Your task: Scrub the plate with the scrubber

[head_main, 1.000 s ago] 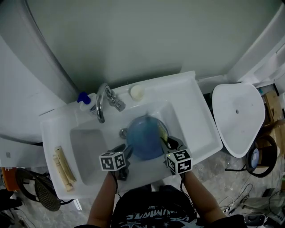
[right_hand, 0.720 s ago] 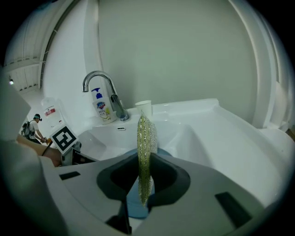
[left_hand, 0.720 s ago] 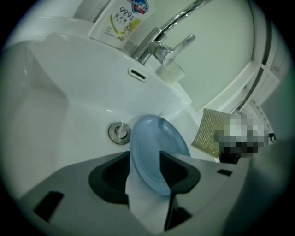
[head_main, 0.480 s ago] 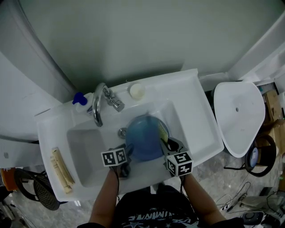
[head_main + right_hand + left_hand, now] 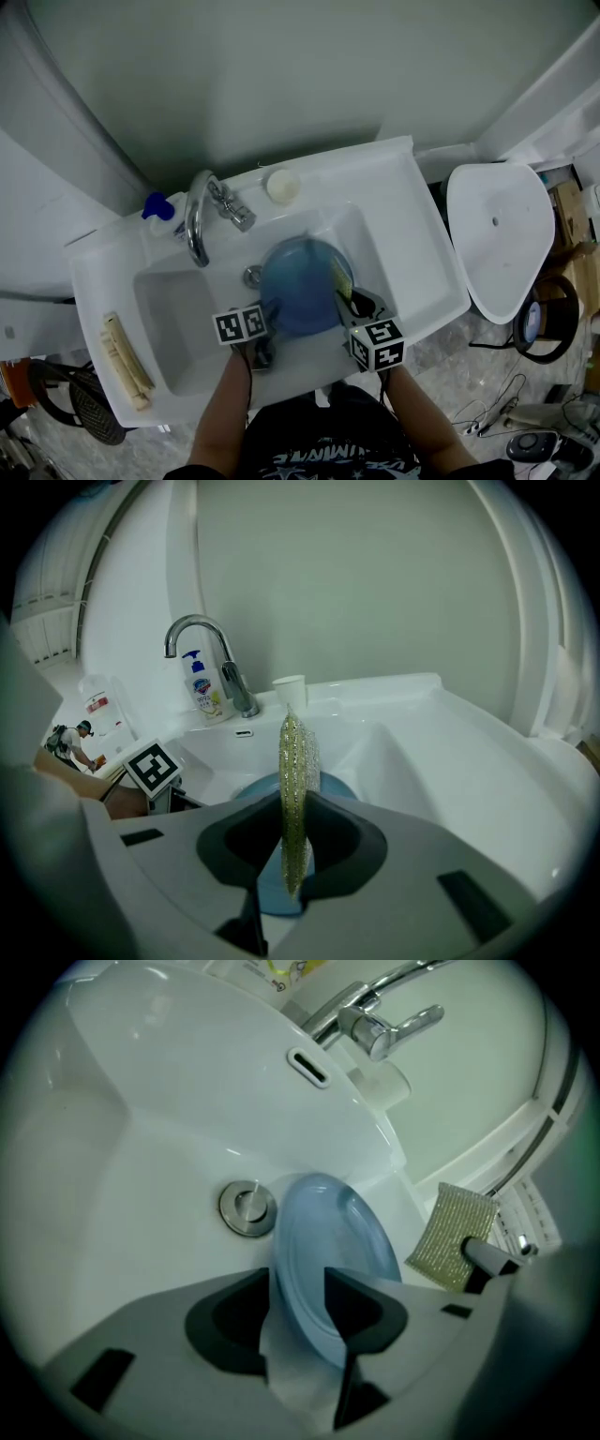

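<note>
A blue plate (image 5: 305, 286) lies tilted in the white sink (image 5: 412, 246) beside the drain (image 5: 251, 276). My left gripper (image 5: 268, 325) is rolled on its side at the plate's near-left rim. In the left gripper view the plate (image 5: 328, 1232) fills the gap of the left gripper (image 5: 298, 1297) and touches both jaws, which have just been opening a little. My right gripper (image 5: 349, 298) is shut on a gold-green mesh scrubber (image 5: 339, 277) at the plate's right edge. The scrubber (image 5: 292, 761) stands edge-on in the right gripper (image 5: 292, 829) above the plate (image 5: 247, 787).
A chrome faucet (image 5: 197, 225) arches over the basin's back left, with a blue-capped soap bottle (image 5: 155, 206) and a white cup (image 5: 281, 185) on the rim. Pale sticks (image 5: 122, 361) lie on the left ledge. A white rounded fixture (image 5: 497, 234) stands to the right.
The left gripper has sunk a little into the basin with the plate's rim between its jaws. The right gripper and the scrubber have stayed in place.
</note>
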`<state>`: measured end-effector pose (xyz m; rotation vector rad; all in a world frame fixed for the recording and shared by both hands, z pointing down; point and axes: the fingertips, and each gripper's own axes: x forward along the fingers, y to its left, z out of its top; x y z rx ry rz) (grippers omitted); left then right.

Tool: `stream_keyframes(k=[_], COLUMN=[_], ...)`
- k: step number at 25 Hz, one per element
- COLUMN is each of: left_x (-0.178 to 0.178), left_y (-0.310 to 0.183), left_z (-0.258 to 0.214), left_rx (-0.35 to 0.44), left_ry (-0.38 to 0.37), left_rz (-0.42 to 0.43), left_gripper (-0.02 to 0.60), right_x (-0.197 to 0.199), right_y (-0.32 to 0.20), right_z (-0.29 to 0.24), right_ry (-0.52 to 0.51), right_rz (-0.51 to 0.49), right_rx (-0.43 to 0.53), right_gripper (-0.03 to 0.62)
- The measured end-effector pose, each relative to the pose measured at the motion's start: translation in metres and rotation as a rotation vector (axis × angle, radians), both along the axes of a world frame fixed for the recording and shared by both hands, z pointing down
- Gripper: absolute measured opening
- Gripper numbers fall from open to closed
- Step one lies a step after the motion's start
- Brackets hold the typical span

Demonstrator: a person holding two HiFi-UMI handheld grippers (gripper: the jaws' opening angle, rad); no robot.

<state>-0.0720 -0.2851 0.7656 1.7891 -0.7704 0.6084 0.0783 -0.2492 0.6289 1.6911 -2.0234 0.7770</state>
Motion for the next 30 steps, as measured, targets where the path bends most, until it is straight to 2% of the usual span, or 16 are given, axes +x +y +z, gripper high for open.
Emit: stream_keyframes(k=[9, 11, 14, 20, 25, 30], left_x=[0.002, -0.001, -0.006, -0.006, -0.010, -0.020], left_y=[-0.001, -0.001, -0.003, -0.004, -0.006, -0.010], left_z=[0.008, 0.010, 0.013, 0.016, 0.015, -0.002], left_rx=[-0.012, -0.015, -0.014, -0.004, -0.044, -0.046], left_ry=[-0.010, -0.028, -0.062, -0.127, -0.083, -0.053], left_rz=[-0.004, -0.007, -0.016, 0.039, -0.051, -0.158], left_gripper=[0.178, 0.156, 0.087, 0.061, 0.043, 0.031], right_x=[0.002, 0.001, 0.001, 0.001, 0.003, 0.008], right_y=[-0.001, -0.001, -0.002, -0.003, -0.001, 0.001], right_z=[-0.001, -0.001, -0.002, -0.003, -0.008, -0.015], right_ry=[0.009, 0.011, 0.013, 0.012, 0.014, 0.007], right_rz=[0.006, 0.006, 0.007, 0.009, 0.008, -0.013], right_rx=[-0.005, -0.006, -0.007, -0.005, 0.004, 0.026], right_gripper=[0.071, 0.071, 0.071, 0.071, 0.071, 0.071])
